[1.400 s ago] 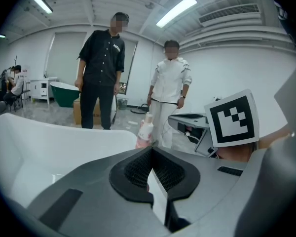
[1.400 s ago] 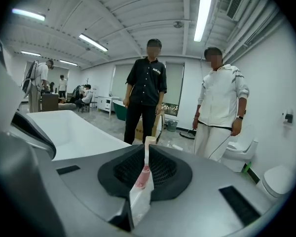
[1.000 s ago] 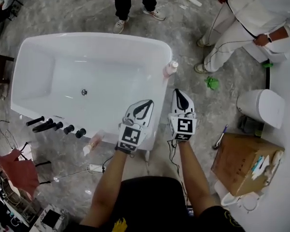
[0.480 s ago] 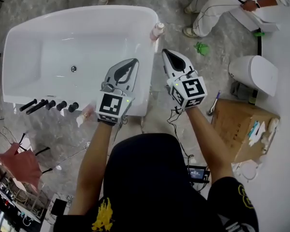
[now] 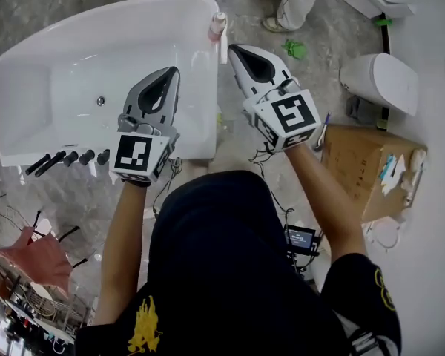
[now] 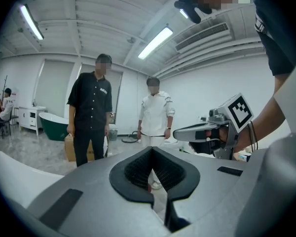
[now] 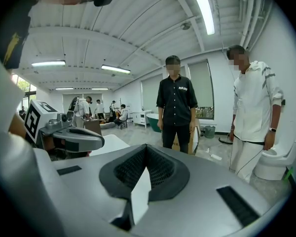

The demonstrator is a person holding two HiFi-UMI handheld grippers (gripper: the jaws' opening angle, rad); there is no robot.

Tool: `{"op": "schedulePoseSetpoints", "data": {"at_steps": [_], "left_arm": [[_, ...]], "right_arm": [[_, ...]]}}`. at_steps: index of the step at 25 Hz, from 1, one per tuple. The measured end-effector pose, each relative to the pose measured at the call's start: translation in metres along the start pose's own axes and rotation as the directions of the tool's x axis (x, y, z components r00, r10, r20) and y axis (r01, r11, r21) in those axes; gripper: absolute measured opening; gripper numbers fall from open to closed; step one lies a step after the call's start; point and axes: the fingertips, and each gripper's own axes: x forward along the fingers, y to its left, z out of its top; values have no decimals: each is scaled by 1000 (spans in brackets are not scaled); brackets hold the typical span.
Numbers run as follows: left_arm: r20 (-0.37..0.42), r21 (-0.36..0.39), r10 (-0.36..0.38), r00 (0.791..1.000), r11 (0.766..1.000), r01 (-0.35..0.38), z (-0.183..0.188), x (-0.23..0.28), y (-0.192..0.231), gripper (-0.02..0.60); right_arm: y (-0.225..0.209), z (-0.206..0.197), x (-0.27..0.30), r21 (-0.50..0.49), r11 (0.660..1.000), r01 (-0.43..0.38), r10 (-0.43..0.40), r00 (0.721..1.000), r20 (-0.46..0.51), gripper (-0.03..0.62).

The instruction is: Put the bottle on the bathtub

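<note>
A pink bottle (image 5: 217, 25) stands upright on the far right corner of the white bathtub (image 5: 52, 32) rim in the head view. My left gripper (image 5: 170, 73) hangs over the tub's near right side, shut with nothing in it. My right gripper (image 5: 236, 50) is just right of the tub's edge, a short way below the bottle and apart from it, also shut and empty. In the left gripper view the jaws (image 6: 152, 151) meet, with the right gripper (image 6: 207, 131) off to the side. The right gripper view shows its jaws (image 7: 145, 149) together.
Black tap handles (image 5: 67, 159) line the tub's near left rim. A white toilet (image 5: 378, 80) and a cardboard box (image 5: 363, 170) stand to the right. A green object (image 5: 293, 49) lies on the marble floor. Two people (image 7: 176, 107) stand beyond the tub.
Both grippers have risen toward the head camera and look larger. The tub and bottle have slid up the frame as the view shifted. The bottle stays on the rim.
</note>
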Motion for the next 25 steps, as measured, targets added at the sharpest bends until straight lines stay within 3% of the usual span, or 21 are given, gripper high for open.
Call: {"op": "schedulePoseSetpoints", "data": {"at_steps": [4,13,18,25], "left_arm": [[-15,7,9,1000,1000,-9,17,-4,5,17],[42,25,24,999,999,-25,77,3,11,17],[96,24,4,995,1000,-7,105,8,12,17],[111,20,28,993,999,-31,124,0,16,17]], "right_arm": [[-2,27,-8,-10,1000,14,-14,999,35,0],[-11,78,-19,-34,999,26,-22,994,107,-1],[-16,92,-22,-46,999,21,-16,993,115,0],[-17,110,-24,-61,998,13,-5,991,136,-1]]}}
